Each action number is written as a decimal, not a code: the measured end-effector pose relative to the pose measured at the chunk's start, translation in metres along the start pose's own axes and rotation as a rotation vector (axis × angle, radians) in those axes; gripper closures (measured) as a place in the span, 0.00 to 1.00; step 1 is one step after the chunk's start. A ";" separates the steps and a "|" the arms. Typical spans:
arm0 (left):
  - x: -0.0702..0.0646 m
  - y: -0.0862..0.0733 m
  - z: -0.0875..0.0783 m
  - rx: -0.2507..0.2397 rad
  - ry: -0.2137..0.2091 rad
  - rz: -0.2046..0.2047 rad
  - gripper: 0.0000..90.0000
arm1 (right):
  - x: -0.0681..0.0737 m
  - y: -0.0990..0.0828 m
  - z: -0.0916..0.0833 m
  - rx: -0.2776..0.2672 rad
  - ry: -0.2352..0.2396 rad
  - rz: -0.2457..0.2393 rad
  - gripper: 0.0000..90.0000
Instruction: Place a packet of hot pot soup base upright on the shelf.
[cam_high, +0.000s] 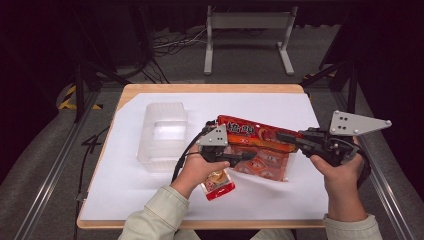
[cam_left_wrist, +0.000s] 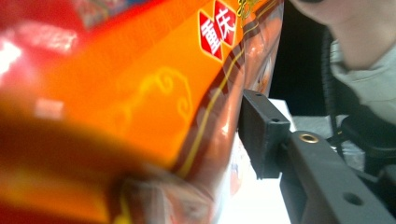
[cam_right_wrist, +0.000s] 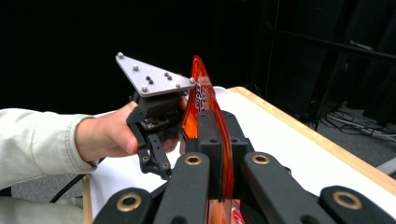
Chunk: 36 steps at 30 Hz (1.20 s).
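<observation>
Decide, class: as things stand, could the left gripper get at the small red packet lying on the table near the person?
Probably not right away. The left gripper is closing around the orange bag, which the right gripper pinches too. The small red packet lies just beneath the left hand, otherwise unobstructed.

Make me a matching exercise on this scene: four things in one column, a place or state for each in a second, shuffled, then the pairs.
1. orange packet
2. clear plastic tub
3. small red packet
4. right gripper

A. lies by the left hand
B. clamped on the packet's edge
C. stands empty at the left
D. held up between both grippers

Pairs: 1-D, 2-C, 3-A, 4-B
</observation>
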<state>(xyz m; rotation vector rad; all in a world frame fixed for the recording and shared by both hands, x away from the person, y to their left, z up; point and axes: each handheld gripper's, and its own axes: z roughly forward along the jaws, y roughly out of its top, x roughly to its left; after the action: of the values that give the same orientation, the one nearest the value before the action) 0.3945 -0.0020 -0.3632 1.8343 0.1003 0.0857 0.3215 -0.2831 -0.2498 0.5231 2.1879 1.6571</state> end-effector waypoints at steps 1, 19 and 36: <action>0.000 0.001 0.000 0.008 -0.002 0.006 0.72 | -0.001 -0.001 0.001 -0.001 0.002 0.005 1.00; -0.008 0.018 -0.006 0.051 0.034 -0.050 0.79 | -0.004 -0.002 -0.002 -0.020 -0.052 0.001 1.00; 0.003 0.024 -0.011 0.014 0.077 -0.083 0.79 | -0.019 -0.009 -0.009 0.042 -0.292 0.032 0.63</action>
<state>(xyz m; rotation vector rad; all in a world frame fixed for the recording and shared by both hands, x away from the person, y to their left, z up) 0.3968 0.0026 -0.3370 1.8392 0.2315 0.0976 0.3331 -0.3019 -0.2557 0.7632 2.0130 1.4486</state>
